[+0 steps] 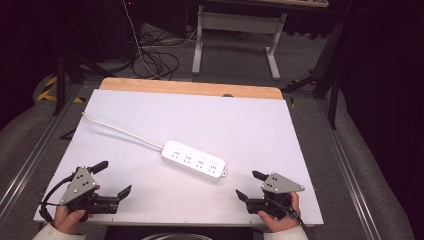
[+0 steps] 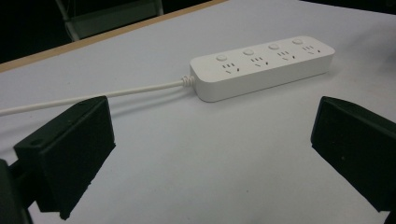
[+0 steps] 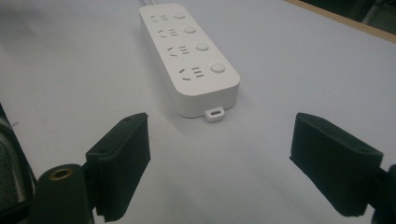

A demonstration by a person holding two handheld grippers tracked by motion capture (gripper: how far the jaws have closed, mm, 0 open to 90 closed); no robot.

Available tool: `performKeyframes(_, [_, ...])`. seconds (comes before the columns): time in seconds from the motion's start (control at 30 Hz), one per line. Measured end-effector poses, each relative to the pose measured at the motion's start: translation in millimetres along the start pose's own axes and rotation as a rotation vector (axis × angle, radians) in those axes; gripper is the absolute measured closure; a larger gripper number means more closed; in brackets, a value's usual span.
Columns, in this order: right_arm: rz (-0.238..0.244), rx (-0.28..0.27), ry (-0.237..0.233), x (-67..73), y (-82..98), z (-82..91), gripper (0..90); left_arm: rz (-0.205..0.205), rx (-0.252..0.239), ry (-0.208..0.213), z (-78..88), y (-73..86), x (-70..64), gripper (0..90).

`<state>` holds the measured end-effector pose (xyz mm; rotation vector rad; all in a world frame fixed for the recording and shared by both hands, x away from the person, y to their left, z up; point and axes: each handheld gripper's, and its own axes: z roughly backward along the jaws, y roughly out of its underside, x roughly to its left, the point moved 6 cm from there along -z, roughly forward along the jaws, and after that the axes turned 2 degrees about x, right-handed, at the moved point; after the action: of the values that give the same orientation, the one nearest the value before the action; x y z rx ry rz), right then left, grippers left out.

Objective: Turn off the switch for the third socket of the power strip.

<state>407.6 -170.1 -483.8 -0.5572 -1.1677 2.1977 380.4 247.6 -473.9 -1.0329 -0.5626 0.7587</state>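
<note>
Power strip on white table, between left tongs and right tongs, both apart, empty.

Dark room, grey carpet floor. White tabletop, wooden far edge. Behind: white-legged desk, black cables tangled on floor.

The power strip lies near the middle of the table, set at a slant, its cable trailing off toward the far left edge. The left gripper sits near the front left corner, the right gripper near the front right; both seem to hover just above the surface, well apart from the strip between them.
</note>
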Motion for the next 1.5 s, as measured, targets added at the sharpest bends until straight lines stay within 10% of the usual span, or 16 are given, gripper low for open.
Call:
performKeyframes(1.1, [0.006,-0.006,0.015,-0.5,-3.2,1.6,19.8,-0.022,0.001,-0.044,2.6,-0.8,2.2,0.2])
performKeyframes(1.5, [0.022,-0.003,0.009,-4.0,-30.5,-2.2,31.5,-0.007,-0.006,-0.049,2.4,-0.8,2.1,0.1])
